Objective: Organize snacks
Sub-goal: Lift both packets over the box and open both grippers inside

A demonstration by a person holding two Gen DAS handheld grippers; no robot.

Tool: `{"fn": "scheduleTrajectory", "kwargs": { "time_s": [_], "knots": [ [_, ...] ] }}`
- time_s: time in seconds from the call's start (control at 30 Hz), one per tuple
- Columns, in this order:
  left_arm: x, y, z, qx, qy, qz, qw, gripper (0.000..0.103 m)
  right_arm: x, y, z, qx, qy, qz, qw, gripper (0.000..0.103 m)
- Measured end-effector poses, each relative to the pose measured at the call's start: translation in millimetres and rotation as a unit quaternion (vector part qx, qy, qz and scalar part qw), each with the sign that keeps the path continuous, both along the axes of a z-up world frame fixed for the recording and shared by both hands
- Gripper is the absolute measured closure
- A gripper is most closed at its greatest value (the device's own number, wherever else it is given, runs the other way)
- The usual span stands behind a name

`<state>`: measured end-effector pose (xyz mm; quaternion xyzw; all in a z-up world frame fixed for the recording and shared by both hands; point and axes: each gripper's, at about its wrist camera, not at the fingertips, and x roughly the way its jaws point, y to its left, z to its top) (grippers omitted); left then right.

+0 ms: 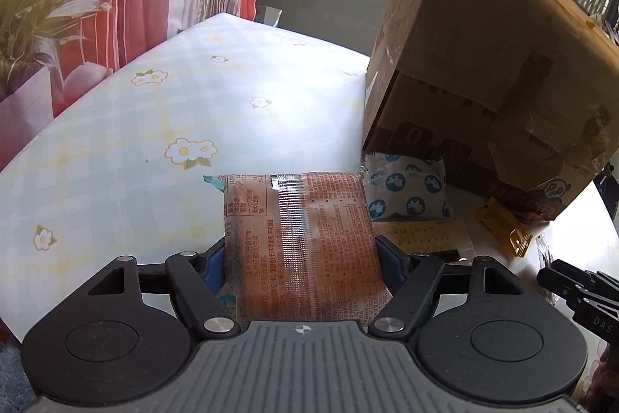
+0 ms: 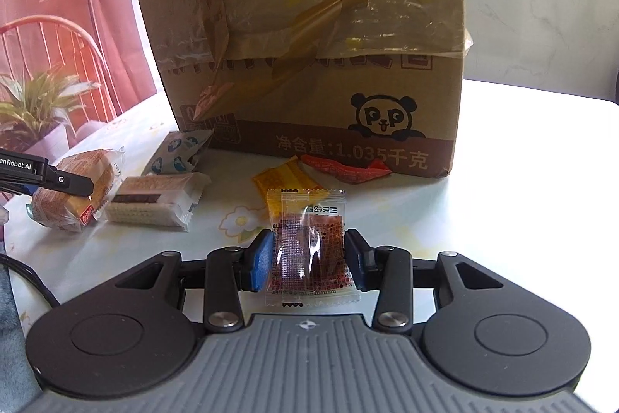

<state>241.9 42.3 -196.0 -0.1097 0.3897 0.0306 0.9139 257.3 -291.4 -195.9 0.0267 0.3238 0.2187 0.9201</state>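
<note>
While both claws carry a load, nothing has gone into the cardboard box (image 2: 309, 37) yet, by my read. Left claw (image 1: 301, 258) pinches the orange-printed cake packet (image 1: 301, 242) across its width, held low over the surface (image 1: 154, 142); likely grabbed at the waist so the soft pack doesn't fold. Right claw (image 2: 307, 258) pinches one small clear sachet with a dark red snack (image 2: 309, 254) by its side edges, just above the surface near the box front.

Loose items on the surface, right wrist view: one blue-dotted white packet (image 2: 176, 151) touching the box's left corner, one cream wafer pack (image 2: 154, 200), one yellow packet (image 2: 286, 180), one red wrapper (image 2: 344, 169) against the box base. Count: six snacks, two held, four loose. Box top is out of view, can't tell if open.
</note>
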Motion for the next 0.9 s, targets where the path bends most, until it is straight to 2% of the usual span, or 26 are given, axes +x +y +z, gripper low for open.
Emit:
{"fn": "scheduleTrajectory", "kwargs": {
  "time_s": [0.1,0.2,0.3,0.47,0.63,0.77,0.9],
  "knots": [
    [-1,-2,13,0.001,-0.025,-0.002,0.9997,0.026,-6,-5,4,0.017,-0.011,-0.012,1.000,0.060],
    [-2,-9,32,0.014,-0.060,-0.020,0.9979,0.026,-6,-10,10,0.031,0.002,-0.023,0.999,0.060],
    [-2,-16,57,0.022,-0.101,-0.043,0.9938,0.026,-7,-13,30,0.038,-0.017,-0.022,0.999,0.060],
    [11,-38,107,0.031,-0.160,-0.093,0.9822,0.026,-6,-20,87,0.055,-0.086,-0.010,0.995,0.060],
    [34,-62,156,0.027,-0.207,-0.134,0.9686,0.026,7,-25,143,0.049,-0.144,0.008,0.988,0.060],
    [71,-81,179,0.025,-0.207,-0.160,0.9647,0.026,34,-30,171,0.055,-0.163,-0.004,0.985,0.060],
    [121,-106,187,0.044,-0.187,-0.181,0.9646,0.026,69,-21,181,0.028,-0.167,-0.016,0.985,0.060]
  ]
}}
